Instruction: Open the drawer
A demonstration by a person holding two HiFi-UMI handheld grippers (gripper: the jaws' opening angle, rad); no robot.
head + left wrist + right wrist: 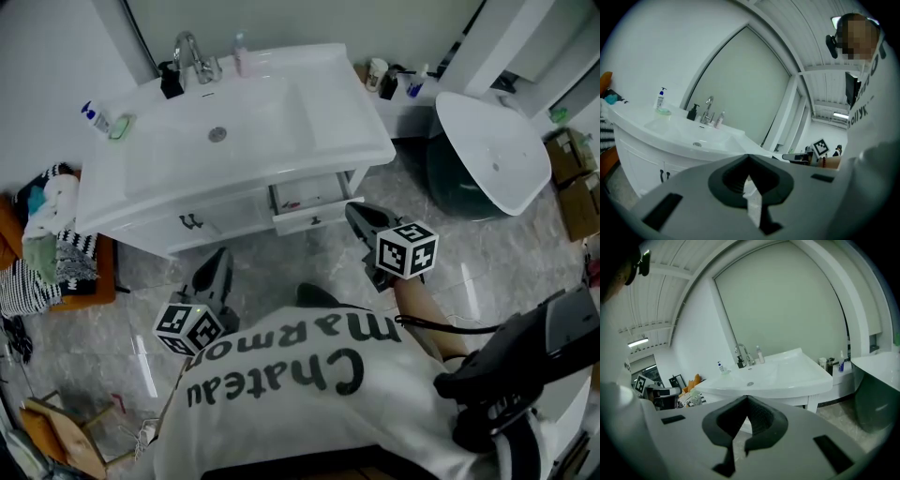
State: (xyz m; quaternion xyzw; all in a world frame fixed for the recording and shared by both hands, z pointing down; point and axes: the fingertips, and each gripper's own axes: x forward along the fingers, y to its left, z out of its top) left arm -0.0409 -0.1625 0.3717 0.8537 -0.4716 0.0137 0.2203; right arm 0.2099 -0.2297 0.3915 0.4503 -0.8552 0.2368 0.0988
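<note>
Cloth pile (52,239): at 9 o'clock in the head view, on the floor against the left end of the vanity.
Bottle (94,117): at 10 o'clock, on the vanity's left rear corner.
Sink (328,122): white, set in the vanity top; the tap (192,54) stands at its rear edge, at 11 o'clock.
Left gripper (221,255): at 9 o'clock, low in front of the cabinet doors and apart from them. Its own view shows the jaws clenched, tips meeting, nothing between them (749,158).
Drawer (309,199): at 12 o'clock near the centre, under the sink's right half. It is pulled part-way out, its inside showing.
Right gripper (352,208): at 2 o'clock, tips just beside the drawer front's right corner; I cannot tell whether they touch. Jaws pressed together and empty in its own view (747,399).
Tub (492,150): white, at 2 o'clock by the right edge, well apart from the vanity.
</note>
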